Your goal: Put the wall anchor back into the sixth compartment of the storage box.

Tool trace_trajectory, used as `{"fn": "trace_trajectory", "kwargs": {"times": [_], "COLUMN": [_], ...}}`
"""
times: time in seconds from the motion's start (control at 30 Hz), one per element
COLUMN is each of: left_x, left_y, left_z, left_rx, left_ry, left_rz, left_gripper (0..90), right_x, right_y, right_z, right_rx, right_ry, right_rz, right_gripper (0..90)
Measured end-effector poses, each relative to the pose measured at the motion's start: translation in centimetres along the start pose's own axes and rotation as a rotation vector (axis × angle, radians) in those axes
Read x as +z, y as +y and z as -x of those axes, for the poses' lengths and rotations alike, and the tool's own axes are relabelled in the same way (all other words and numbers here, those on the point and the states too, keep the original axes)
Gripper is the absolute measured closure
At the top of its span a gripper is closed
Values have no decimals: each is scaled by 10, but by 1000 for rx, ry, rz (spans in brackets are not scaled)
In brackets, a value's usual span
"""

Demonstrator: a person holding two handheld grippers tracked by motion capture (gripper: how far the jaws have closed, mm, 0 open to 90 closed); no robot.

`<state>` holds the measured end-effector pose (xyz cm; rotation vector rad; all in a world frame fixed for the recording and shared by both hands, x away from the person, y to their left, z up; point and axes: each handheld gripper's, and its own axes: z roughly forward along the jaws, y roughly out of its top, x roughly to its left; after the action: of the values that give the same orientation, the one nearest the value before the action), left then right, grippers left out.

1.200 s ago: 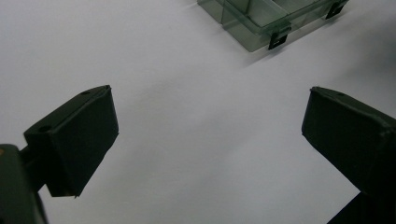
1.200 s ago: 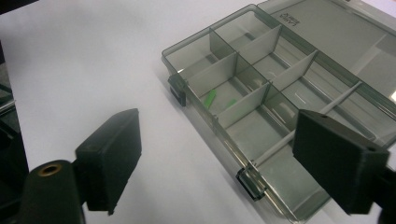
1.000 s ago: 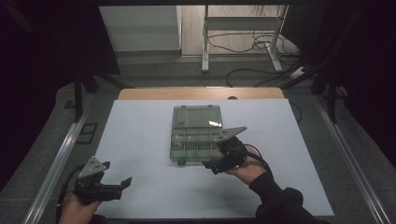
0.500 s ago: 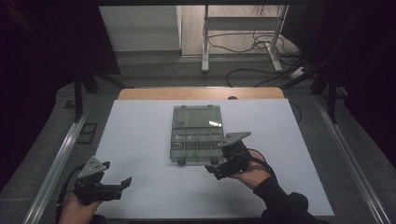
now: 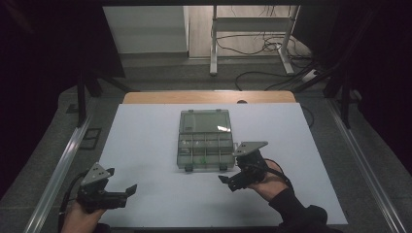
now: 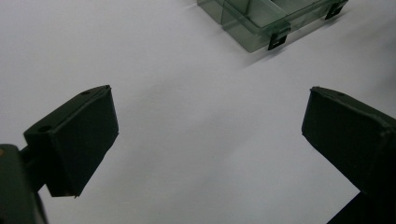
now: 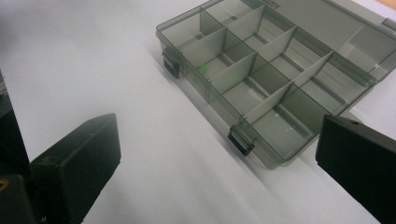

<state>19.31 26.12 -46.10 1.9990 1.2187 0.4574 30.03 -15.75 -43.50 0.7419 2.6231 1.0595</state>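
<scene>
White tabletop (image 5: 145,145): open compartment box (image 5: 204,141) at centre. My right gripper (image 5: 232,182) hovers just beside its near corner, fingers just spread, empty. My left gripper (image 5: 127,191) rests apart, fingers released.

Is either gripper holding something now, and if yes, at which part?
Nothing is held. The right gripper, jaws just opened, is beside the compartment box; the left gripper is open too.

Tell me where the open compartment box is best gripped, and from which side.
Probably the compartment box by its near front wall between the two black latches, approached from the person's side by the right hand-held gripper: that rim is thin, straight and exposed, while the lid lies flat behind.
</scene>
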Motion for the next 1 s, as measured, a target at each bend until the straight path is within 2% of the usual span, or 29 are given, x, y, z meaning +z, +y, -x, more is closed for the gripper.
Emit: {"fn": "trace_trajectory", "kwargs": {"times": [0.4, 0.8, 1.0], "left_x": [0, 0, 0], "left_y": [0, 0, 0], "left_z": [0, 0, 0], "left_rx": [1, 0, 0], "left_ry": [2, -2, -4], "left_rz": [-2, -3, -4], "left_gripper": [42, 42, 43], "right_x": [-18, -34, -38], "right_y": [-11, -21, -26], "right_z": [1, 4, 4], "right_rx": [22, 55, 66], "right_ry": [-46, -66, -80], "right_rz": [17, 47, 44], "right_gripper": [0, 0, 0]}}
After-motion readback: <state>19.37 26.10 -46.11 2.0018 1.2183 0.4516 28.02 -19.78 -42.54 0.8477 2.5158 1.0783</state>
